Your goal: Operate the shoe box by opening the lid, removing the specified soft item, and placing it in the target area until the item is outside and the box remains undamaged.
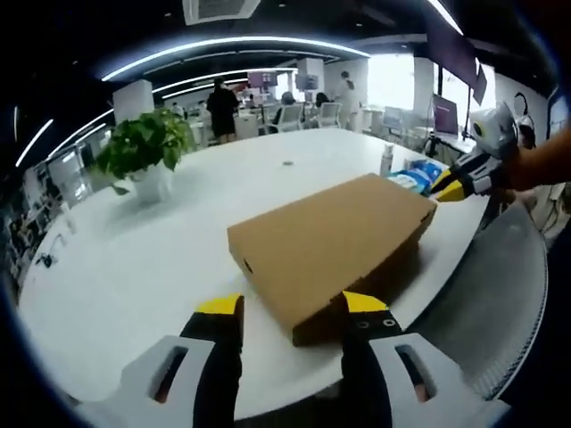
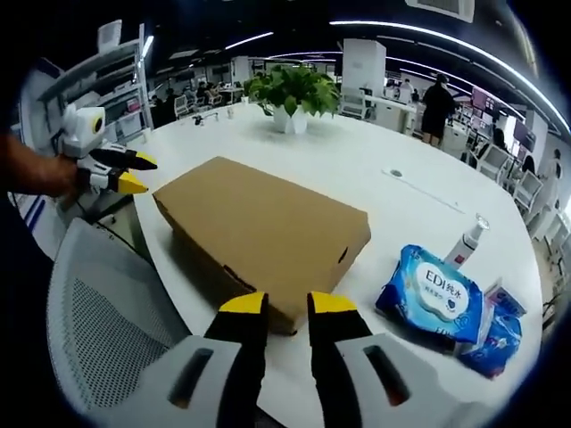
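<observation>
White office table [image 2: 375, 169] holds a closed cardboard shoe box [image 2: 259, 227]. Right of it lies a blue wipes pack [image 2: 430, 294] reading "EDI". Left gripper [image 1: 294, 308] stands apart, right gripper [image 2: 287, 305] slightly parted.

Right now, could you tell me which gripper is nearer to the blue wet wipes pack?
The right gripper. It sits at the cardboard box's end beside the wet wipes pack; the left gripper is at the box's opposite end.

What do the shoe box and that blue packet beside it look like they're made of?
Shoe box: plain brown cardboard, matte, with crisp folded edges and a small slot cut in its side. Blue packet: apparently soft plastic film, glossy, its printed wrapper creased and catching the light.
</observation>
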{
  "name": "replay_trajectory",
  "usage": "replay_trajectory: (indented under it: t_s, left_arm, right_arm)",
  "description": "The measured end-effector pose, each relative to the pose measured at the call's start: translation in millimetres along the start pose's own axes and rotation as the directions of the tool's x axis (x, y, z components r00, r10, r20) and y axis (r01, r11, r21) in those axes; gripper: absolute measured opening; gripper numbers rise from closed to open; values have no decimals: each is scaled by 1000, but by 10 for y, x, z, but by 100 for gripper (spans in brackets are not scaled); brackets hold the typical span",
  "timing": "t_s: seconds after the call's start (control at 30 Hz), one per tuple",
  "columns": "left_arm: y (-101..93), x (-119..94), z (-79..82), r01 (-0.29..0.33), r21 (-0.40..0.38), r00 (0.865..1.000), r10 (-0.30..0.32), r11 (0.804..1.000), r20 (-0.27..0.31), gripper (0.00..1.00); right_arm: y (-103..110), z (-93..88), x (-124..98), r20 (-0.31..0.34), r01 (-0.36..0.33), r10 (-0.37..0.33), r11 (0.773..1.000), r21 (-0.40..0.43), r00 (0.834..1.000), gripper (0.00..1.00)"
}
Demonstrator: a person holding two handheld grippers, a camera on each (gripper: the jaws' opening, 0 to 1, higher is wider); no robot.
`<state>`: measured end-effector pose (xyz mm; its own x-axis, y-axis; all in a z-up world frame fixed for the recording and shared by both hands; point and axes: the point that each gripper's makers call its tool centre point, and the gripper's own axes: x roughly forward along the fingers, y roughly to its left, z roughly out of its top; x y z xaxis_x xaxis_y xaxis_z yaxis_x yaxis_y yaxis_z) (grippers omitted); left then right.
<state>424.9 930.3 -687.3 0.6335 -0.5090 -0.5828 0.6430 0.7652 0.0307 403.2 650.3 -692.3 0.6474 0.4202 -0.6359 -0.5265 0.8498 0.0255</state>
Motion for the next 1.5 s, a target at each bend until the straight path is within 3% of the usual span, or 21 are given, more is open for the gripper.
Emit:
replay_trajectory:
  t_s: [0.17,0.27,0.73,1.0,1.5]
  left_arm:
    - [-43,66,-179,31,8,999,-30,999,-36,47]
    - [-48,122,-246,44,9,997,-44,999,-68,42]
    - [-12,317,-123,62,36,996,-59,997,-71,33]
    - [-43,362,-159,84,52,992,-78,995,-97,27]
    - [12,555,-26,89,73,991,-81,993,-109,27]
  right_arm:
    - [-68,-173,6,-39,34,-33,999,24,999,30]
    - [-75,-238,26,-56,33,-32,999,30,998,30]
    - [-5,-247,185,-72,-1,2,1000,10,997,26]
    - [38,-240,254,-74,-23,23,1000,2,997,21]
    - [-112,-209,284,-74,-7,8,1000,4,997,18]
